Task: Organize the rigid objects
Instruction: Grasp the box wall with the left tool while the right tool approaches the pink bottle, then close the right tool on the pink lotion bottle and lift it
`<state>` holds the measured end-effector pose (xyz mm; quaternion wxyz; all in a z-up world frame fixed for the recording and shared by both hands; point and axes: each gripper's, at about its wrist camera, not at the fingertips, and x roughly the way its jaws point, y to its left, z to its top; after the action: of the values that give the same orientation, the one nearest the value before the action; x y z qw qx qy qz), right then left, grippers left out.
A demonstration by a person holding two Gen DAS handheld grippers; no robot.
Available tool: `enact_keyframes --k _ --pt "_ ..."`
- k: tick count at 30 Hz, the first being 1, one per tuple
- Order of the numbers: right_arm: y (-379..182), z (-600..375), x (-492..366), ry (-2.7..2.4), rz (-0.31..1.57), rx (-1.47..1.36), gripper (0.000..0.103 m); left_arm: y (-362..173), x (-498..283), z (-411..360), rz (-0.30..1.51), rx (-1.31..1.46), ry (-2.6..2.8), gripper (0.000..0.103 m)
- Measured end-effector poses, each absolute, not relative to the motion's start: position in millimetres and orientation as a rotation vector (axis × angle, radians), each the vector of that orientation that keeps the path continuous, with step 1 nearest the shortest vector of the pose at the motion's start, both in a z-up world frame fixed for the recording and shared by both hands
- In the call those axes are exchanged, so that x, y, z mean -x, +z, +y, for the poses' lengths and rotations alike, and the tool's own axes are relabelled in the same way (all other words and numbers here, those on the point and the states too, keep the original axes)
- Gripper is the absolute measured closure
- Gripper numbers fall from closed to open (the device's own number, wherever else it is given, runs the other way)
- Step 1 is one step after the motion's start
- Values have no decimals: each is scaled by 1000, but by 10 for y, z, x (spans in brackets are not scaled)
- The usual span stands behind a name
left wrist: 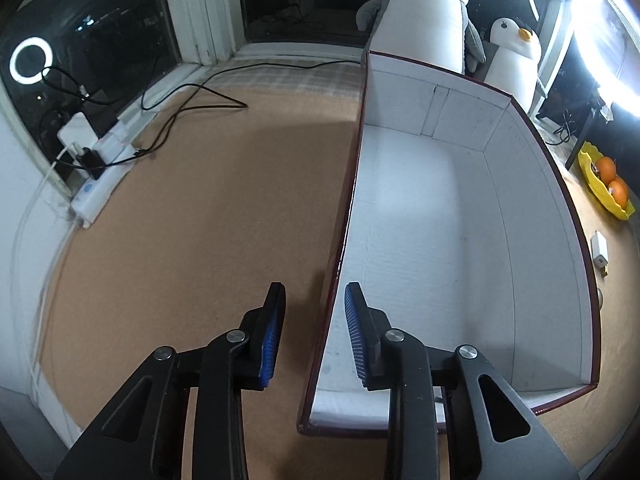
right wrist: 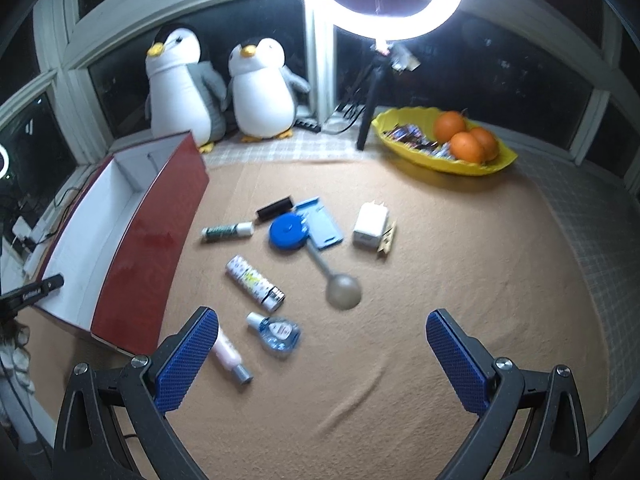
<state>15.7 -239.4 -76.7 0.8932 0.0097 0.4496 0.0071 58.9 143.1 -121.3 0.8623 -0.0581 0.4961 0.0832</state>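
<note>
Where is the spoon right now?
In the right wrist view the spoon lies on the tan mat, mid-frame, its handle running up to the blue round lid and its bowl right of the patterned tube.

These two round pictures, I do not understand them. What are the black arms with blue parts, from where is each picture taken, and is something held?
Each picture comes from a fisheye camera on a hand-held two-finger gripper; a person carries one in each hand.

The left wrist view shows the left gripper straddling the near wall of a red box, white inside and empty. Its blue pads do not yet touch the wall.

The right wrist view shows the right gripper wide open, holding nothing, above a tan mat. There lie a spoon, a blue round lid, a white charger, a clear bottle and some tubes. Behind stand two plush penguins and a yellow bowl of oranges.
</note>
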Motion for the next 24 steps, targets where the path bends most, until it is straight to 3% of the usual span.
enact_keyframes --k 2,4,6,9,11,16,24 --pt "-817 -2340 -162 32 941 -9 2 -1242 -607 1443 1044 126 168 75" --pt "-869 -2273 -169 52 952 10 6 -1276 -615 1457 1052 130 169 85" --pt "-924 -2217 -174 70 966 28 12 -1293 -611 1474 1054 141 170 87" --pt "-1033 -2148 -210 95 1001 44 26 -1288 -604 1479 1053 147 166 91" --pt "-1118 -2101 -239 118 1034 50 43 -1264 -593 1470 1046 150 163 93" --pt "-1292 -1982 -267 173 1096 72 55 -1225 -586 1433 1026 131 162 96" --pt "-1515 -1755 -325 258 1153 133 58 -1236 -607 1451 1022 140 164 96"
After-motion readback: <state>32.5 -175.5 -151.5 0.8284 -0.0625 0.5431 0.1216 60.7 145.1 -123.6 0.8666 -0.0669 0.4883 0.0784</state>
